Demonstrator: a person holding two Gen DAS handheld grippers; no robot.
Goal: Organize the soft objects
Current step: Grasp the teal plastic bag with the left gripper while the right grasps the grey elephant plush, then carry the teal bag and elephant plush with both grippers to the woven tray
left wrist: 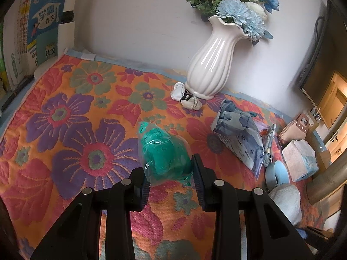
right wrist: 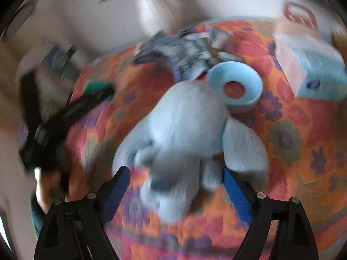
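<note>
My left gripper point(left wrist: 170, 176) is shut on a clear bag of green soft material point(left wrist: 161, 151), holding it over the flowered cloth point(left wrist: 71, 130). In the blurred right wrist view my right gripper point(right wrist: 176, 178) is wide open around a pale blue plush toy point(right wrist: 184, 130) that lies on the cloth point(right wrist: 303, 140); the pads stand apart from the plush. The plush also shows at the lower right of the left wrist view point(left wrist: 286, 201). A pale blue foam ring point(right wrist: 236, 88) lies just beyond the plush. The left gripper appears as a dark blur point(right wrist: 65, 112) at the left.
A white vase of flowers point(left wrist: 210, 65) stands at the back by the wall. A crumpled white item point(left wrist: 185, 96) lies at its foot. A blue patterned pack point(left wrist: 240, 134) and a pink tissue pack point(left wrist: 300, 160) lie at the right. Books point(left wrist: 41, 30) stand at the left.
</note>
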